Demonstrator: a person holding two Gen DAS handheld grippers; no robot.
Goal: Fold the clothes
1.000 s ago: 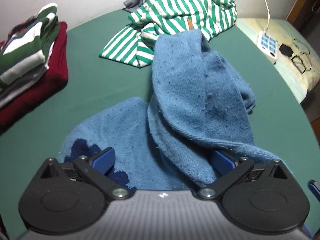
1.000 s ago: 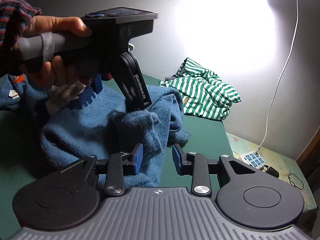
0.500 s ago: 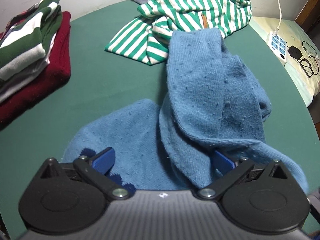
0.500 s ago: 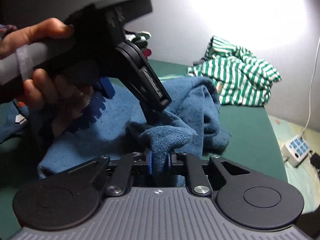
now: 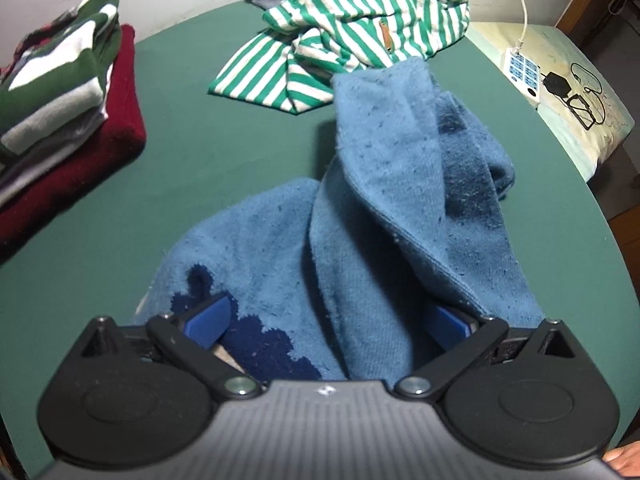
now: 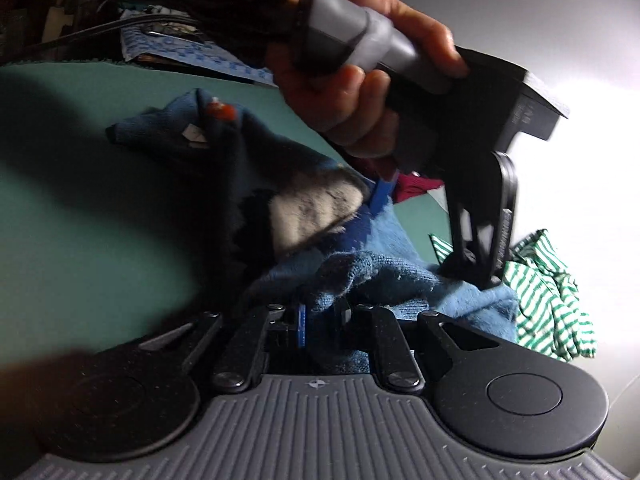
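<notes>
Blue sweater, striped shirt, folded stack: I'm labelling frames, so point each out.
blue sweater (image 5: 404,184): left wrist view, raised fold.
striped shirt (image 5: 360,12): left wrist view, crumpled middle.
folded stack (image 5: 60,92): left wrist view, upper layers.

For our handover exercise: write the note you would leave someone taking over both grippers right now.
Left gripper: open, fingers astride the blue sweater.
Right gripper: shut on a fold of that sweater.
The sweater lies bunched on the green table, not yet folded.
Folded stack sits at far left.
The striped shirt at the back is unfolded.
Left: fold the sweater, then the shirt.
</notes>
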